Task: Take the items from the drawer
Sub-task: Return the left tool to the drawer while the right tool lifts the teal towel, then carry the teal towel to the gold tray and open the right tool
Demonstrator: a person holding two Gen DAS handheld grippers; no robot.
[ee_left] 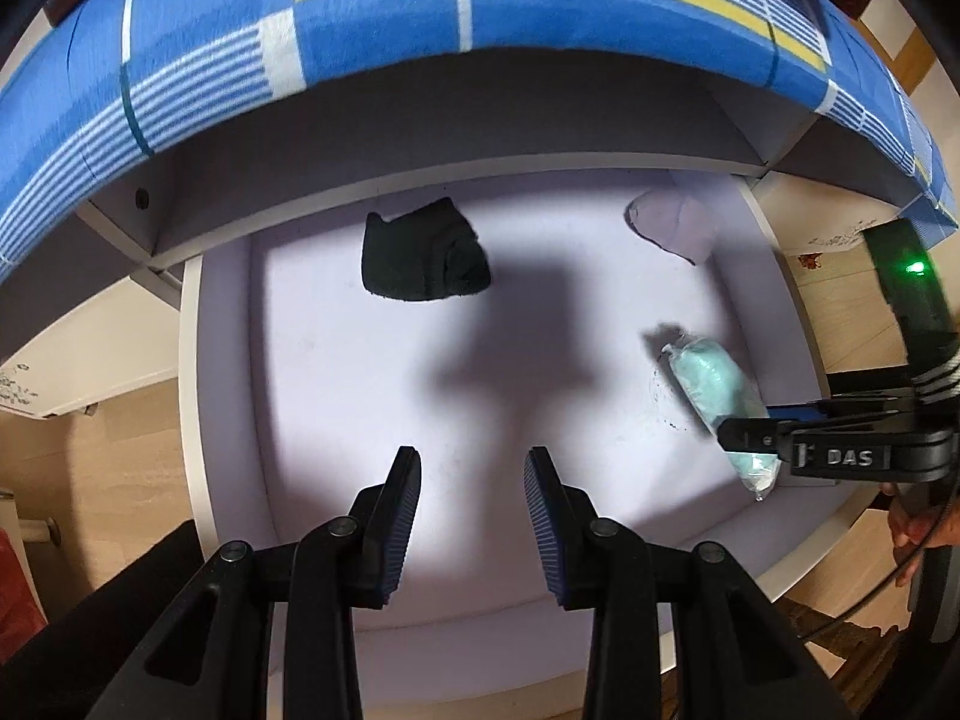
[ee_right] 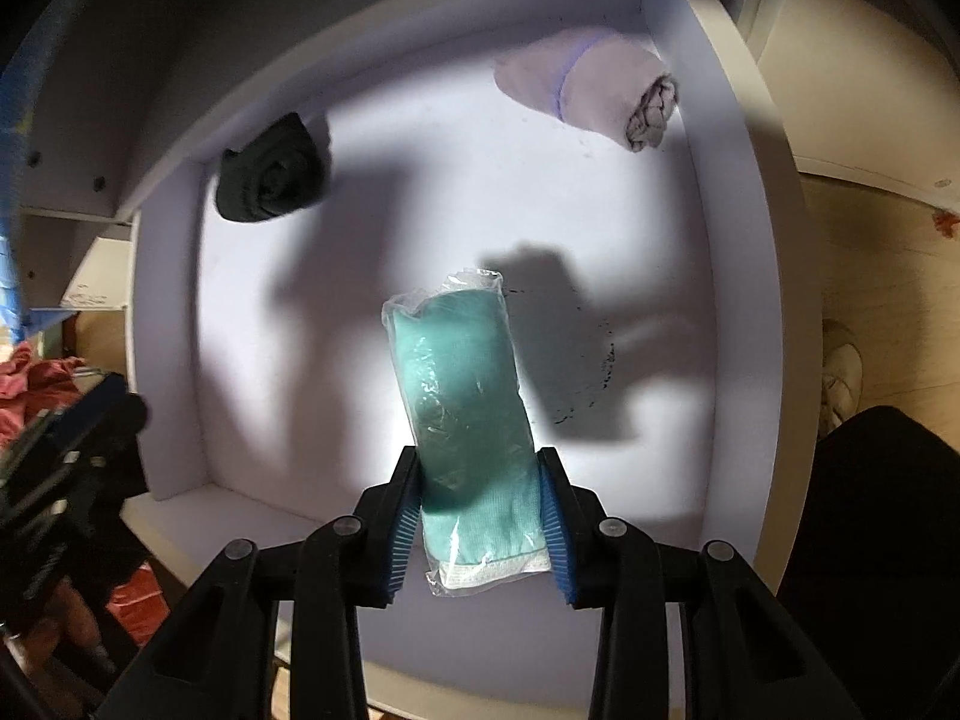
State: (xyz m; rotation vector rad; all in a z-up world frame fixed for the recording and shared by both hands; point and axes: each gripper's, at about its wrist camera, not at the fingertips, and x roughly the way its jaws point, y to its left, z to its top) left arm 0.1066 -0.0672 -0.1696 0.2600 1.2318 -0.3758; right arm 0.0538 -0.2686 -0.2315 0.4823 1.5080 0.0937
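While right hand-held gripper (ee_right: 480, 510) clamps teal packet (ee_right: 462, 396), its lower end hidden, left hand-held gripper (ee_left: 474, 516) closed, empty.

Pale wood-look floor (ee_left: 120, 432), blue checked bedcover (ee_left: 372, 18) overhead, hard light with sharp shadows.

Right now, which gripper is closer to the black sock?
Left. The left gripper hangs empty over the drawer, with the black sock straight ahead. The right gripper is off toward the drawer's other side, holding the green pack.
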